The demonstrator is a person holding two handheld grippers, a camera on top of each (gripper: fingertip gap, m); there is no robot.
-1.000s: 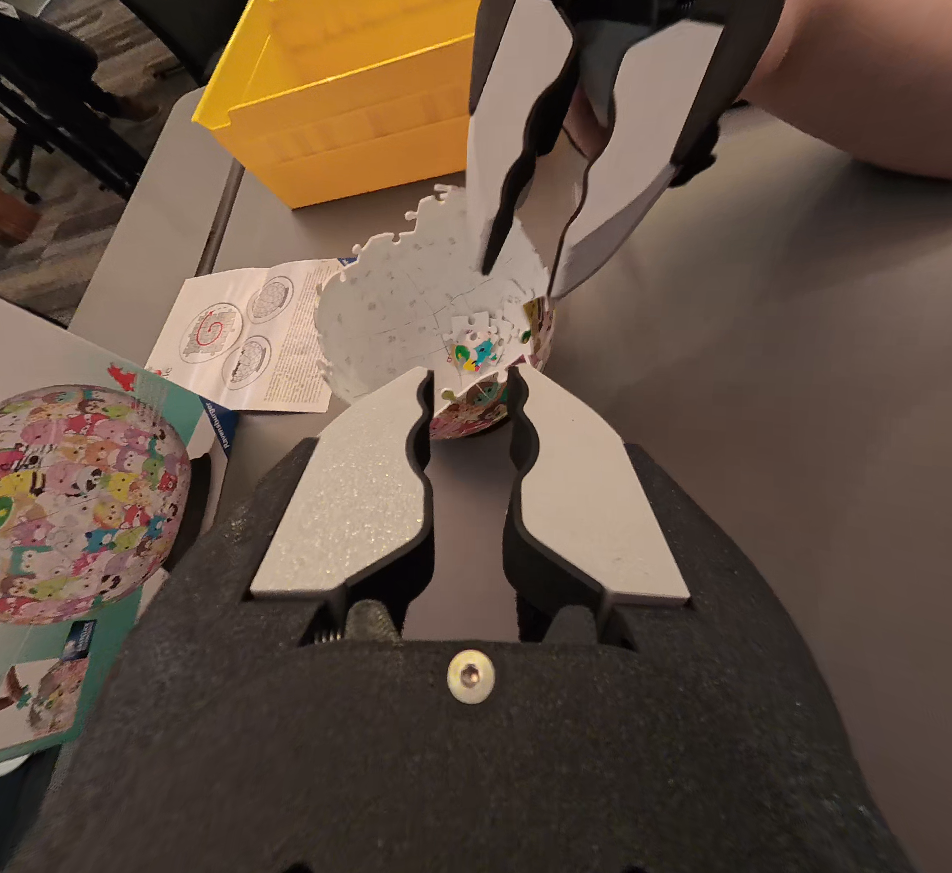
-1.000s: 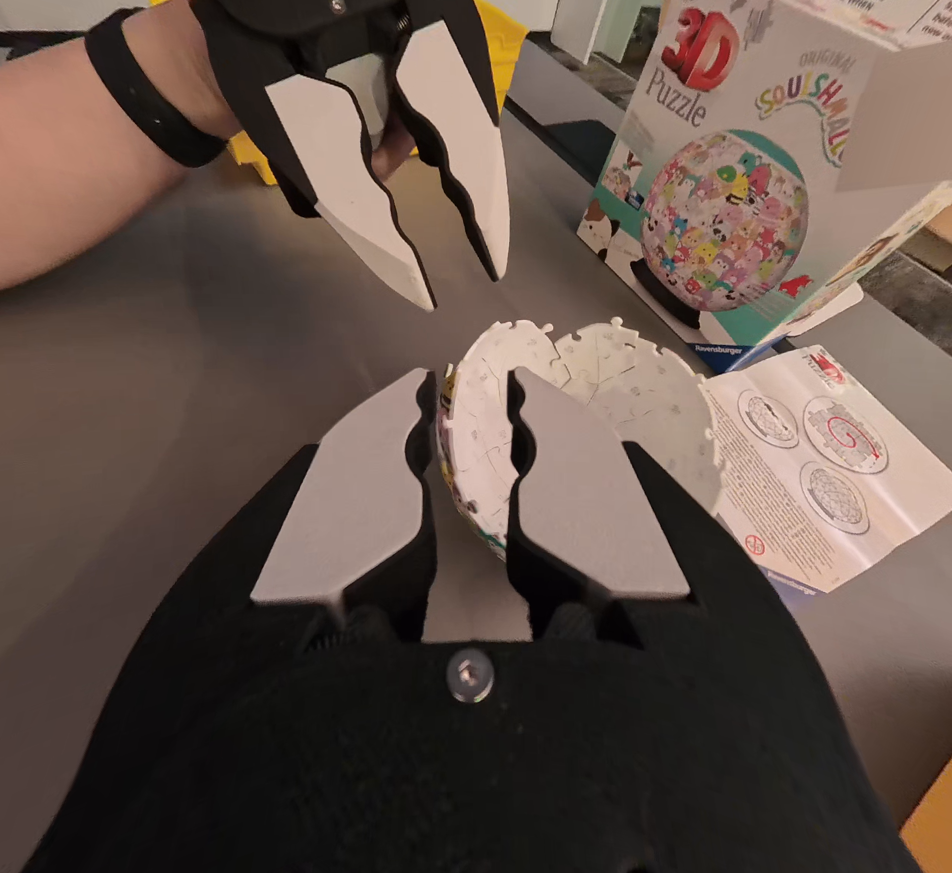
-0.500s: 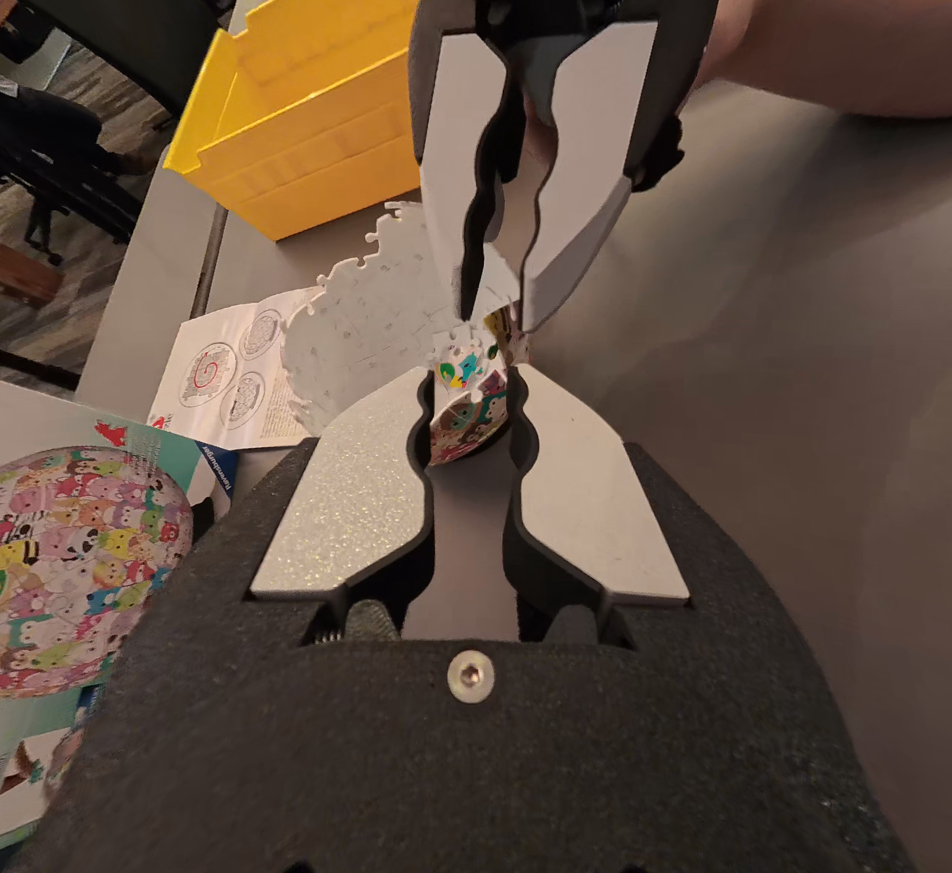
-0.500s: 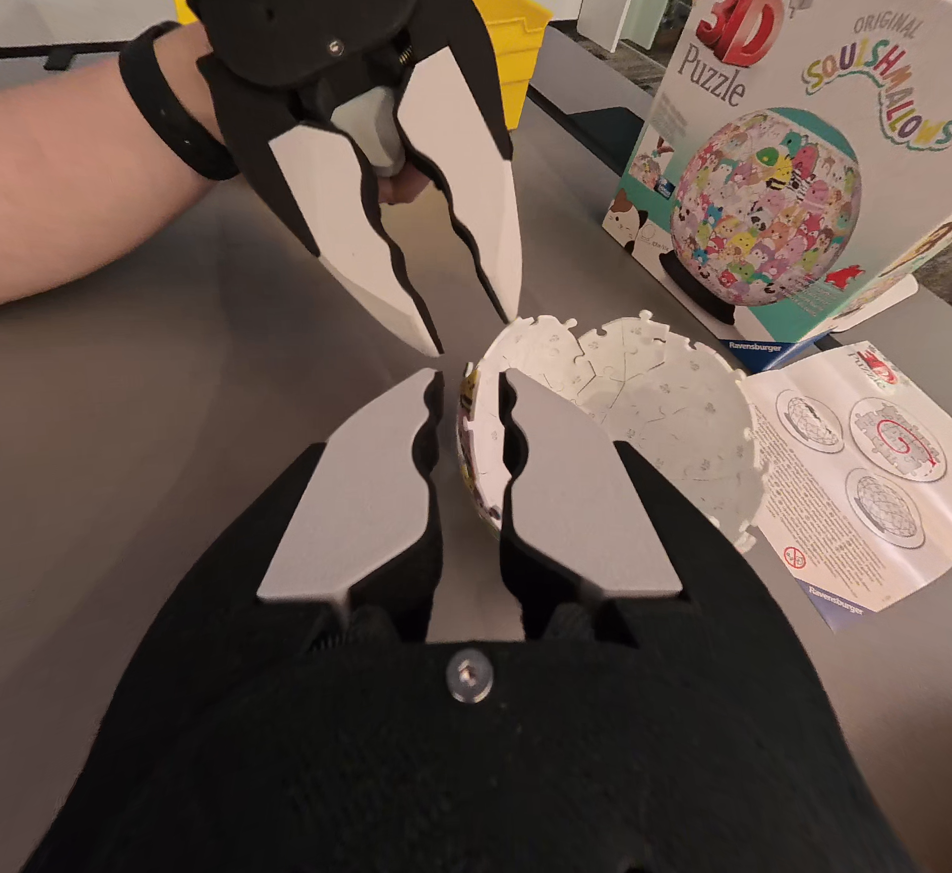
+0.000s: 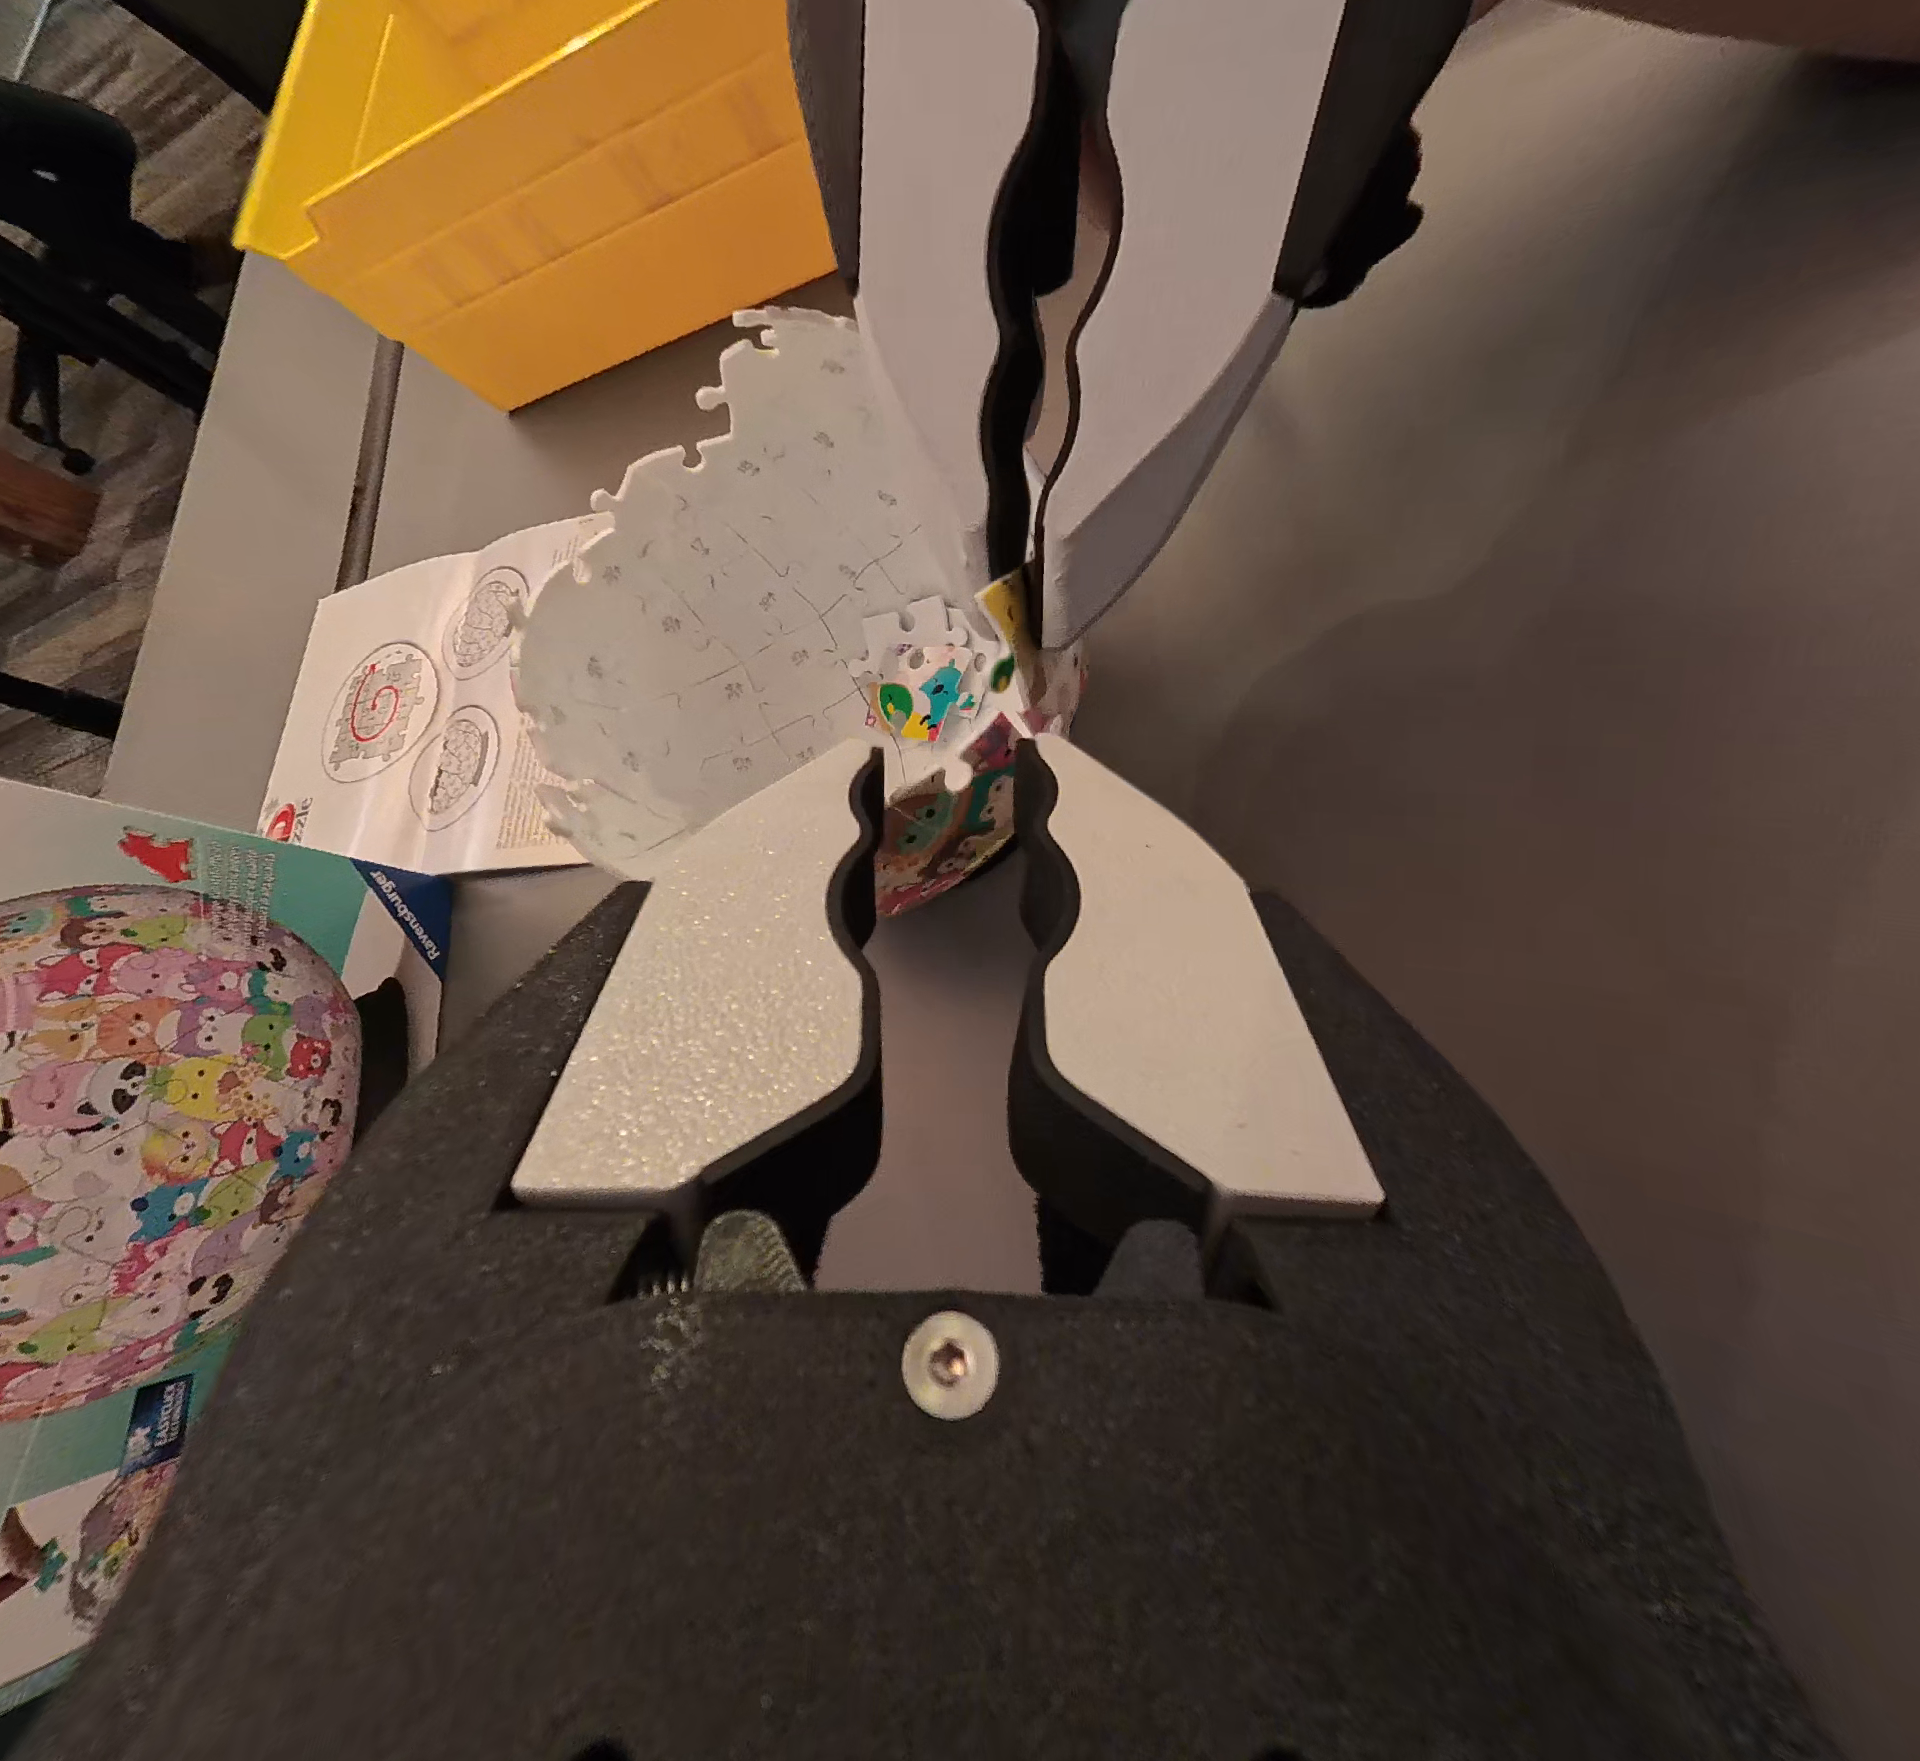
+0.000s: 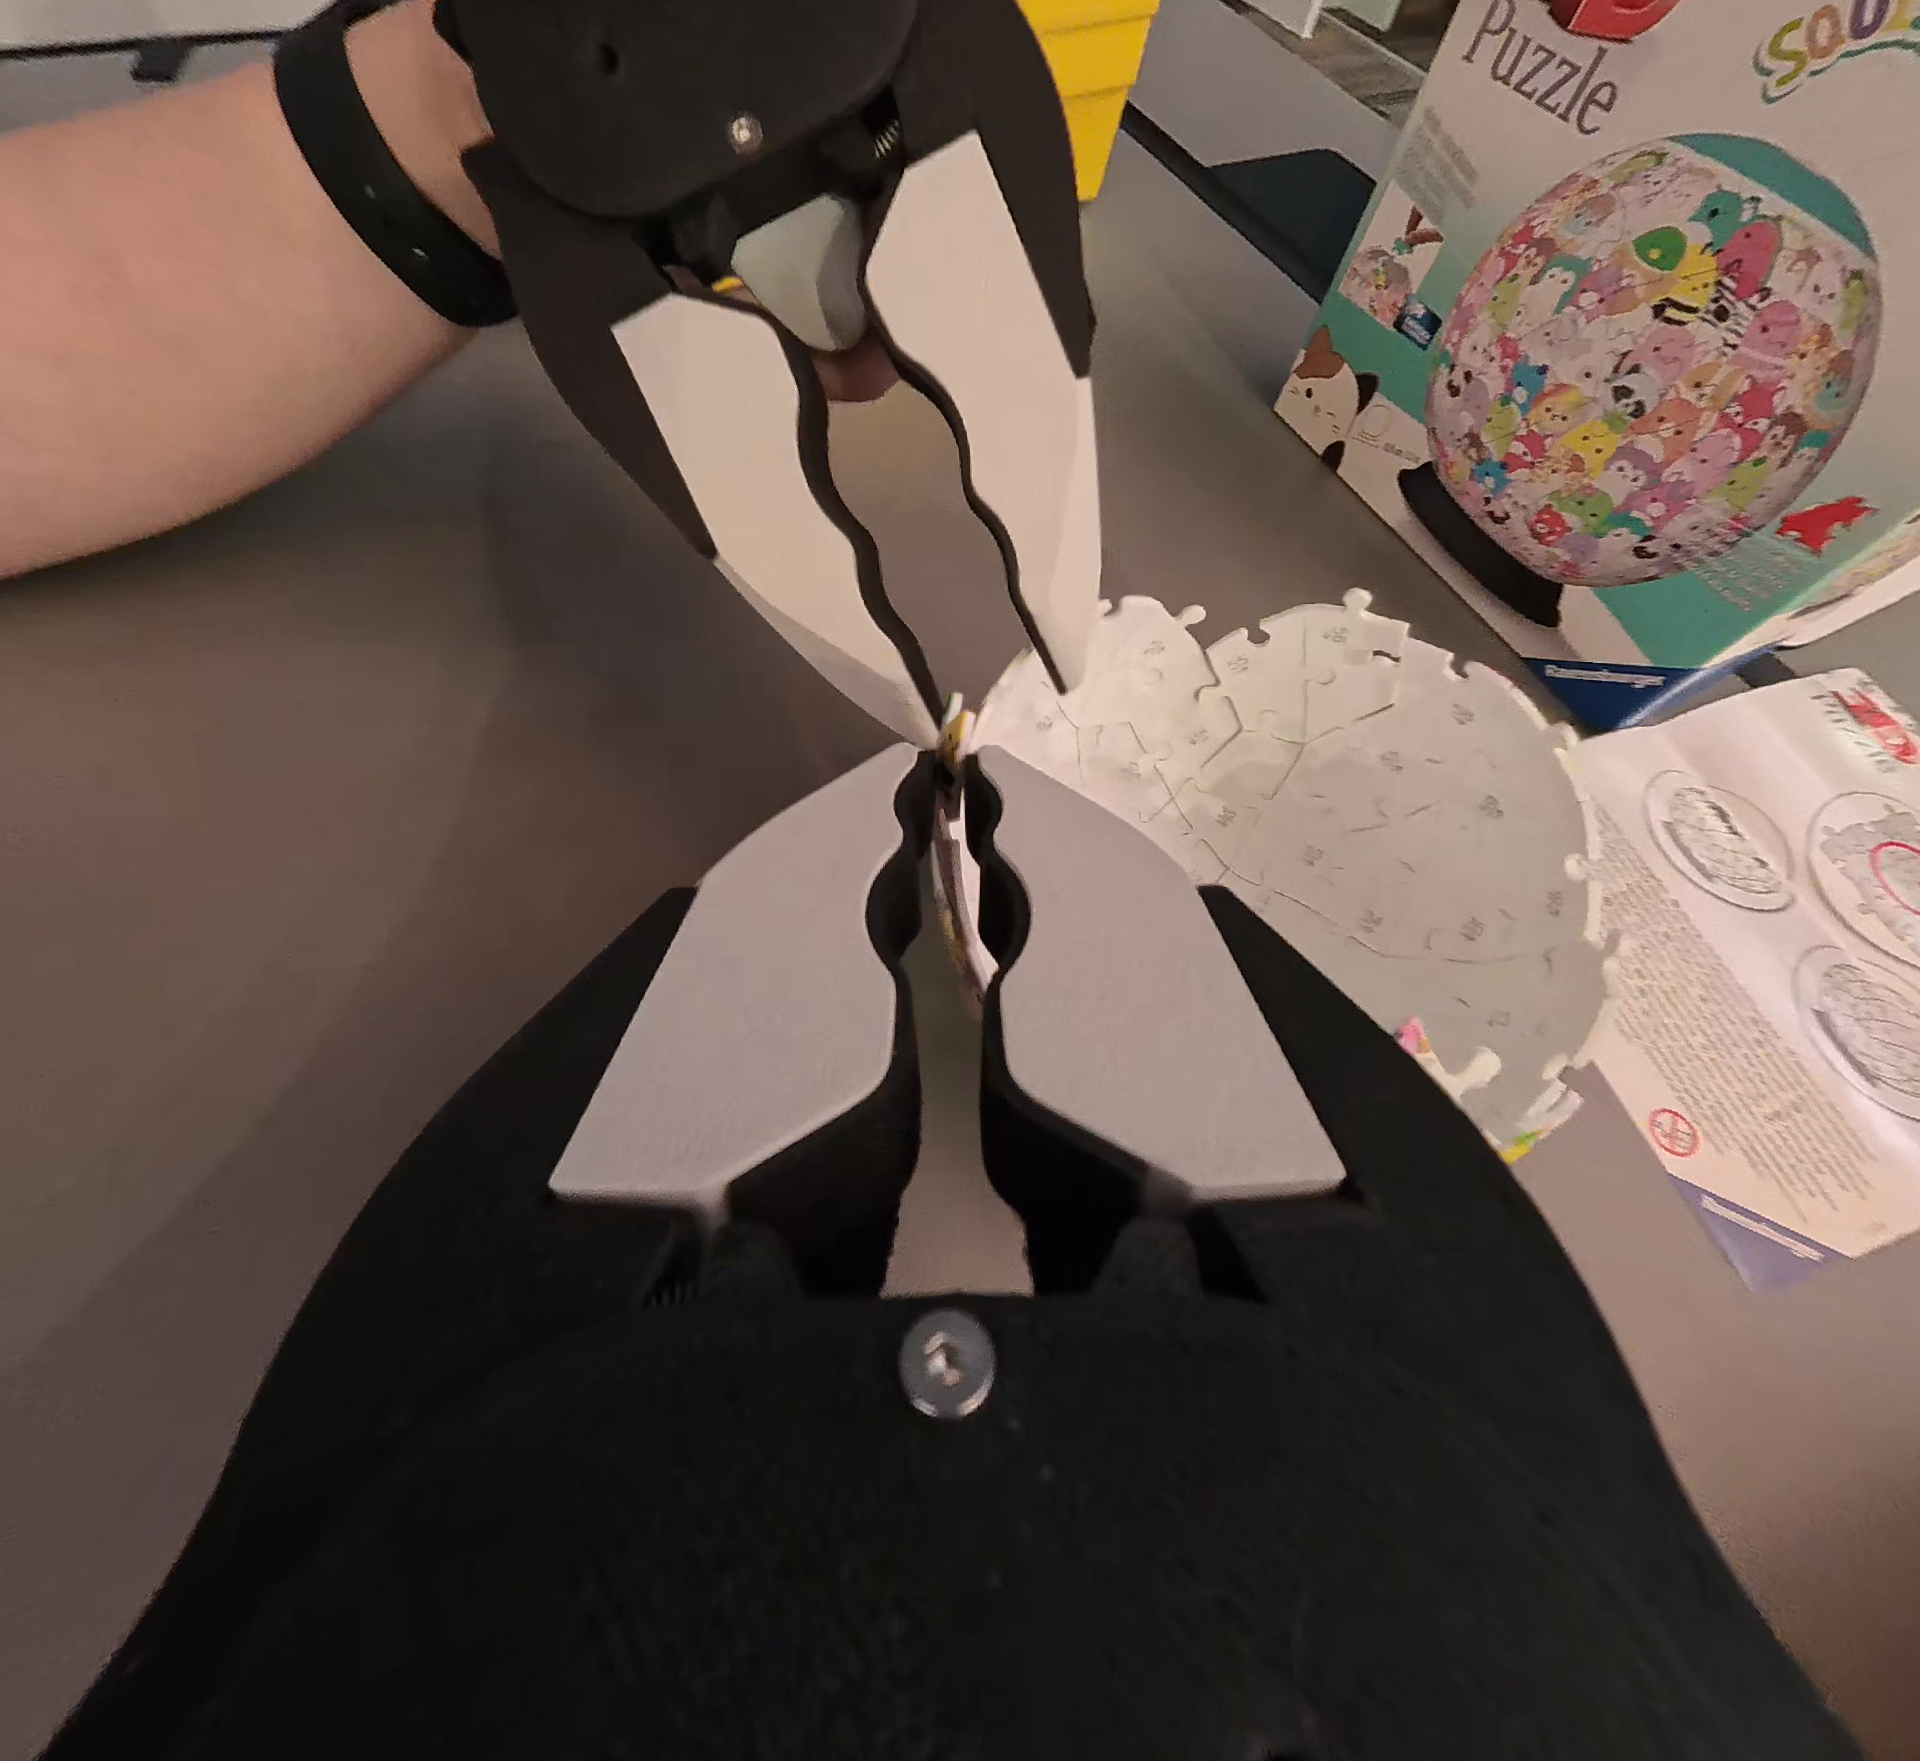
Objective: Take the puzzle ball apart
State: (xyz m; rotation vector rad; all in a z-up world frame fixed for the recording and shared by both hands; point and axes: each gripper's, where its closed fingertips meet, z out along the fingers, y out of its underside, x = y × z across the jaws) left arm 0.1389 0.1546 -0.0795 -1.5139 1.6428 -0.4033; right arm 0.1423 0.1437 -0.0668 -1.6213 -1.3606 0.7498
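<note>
Two black hand-held grippers with grey finger plates meet at the rim of one half-dismantled puzzle ball (image 5: 748, 672), a curved shell of interlocked plastic pieces, white inside and printed with bright cartoon figures outside, resting on the grey table (image 5: 1558, 776). The shell lies open like a bowl, its upper edge ragged with jigsaw tabs. The left gripper (image 5: 951, 755) has its jaws spread a little way apart, straddling the coloured rim; whether its tips touch the shell cannot be told. The right gripper (image 6: 951, 761) has its jaws drawn nearly together, pinching the edge of the shell wall between them. Beside the ball lies one unfolded white instruction leaflet (image 5: 416, 703) with round diagrams, touching one teal-and-white cardboard puzzle box (image 6: 1621, 288) showing the finished ball. Farther back stands one yellow plastic bin (image 5: 582, 153). A black wristband (image 6: 384, 153) circles the person's left forearm.
</note>
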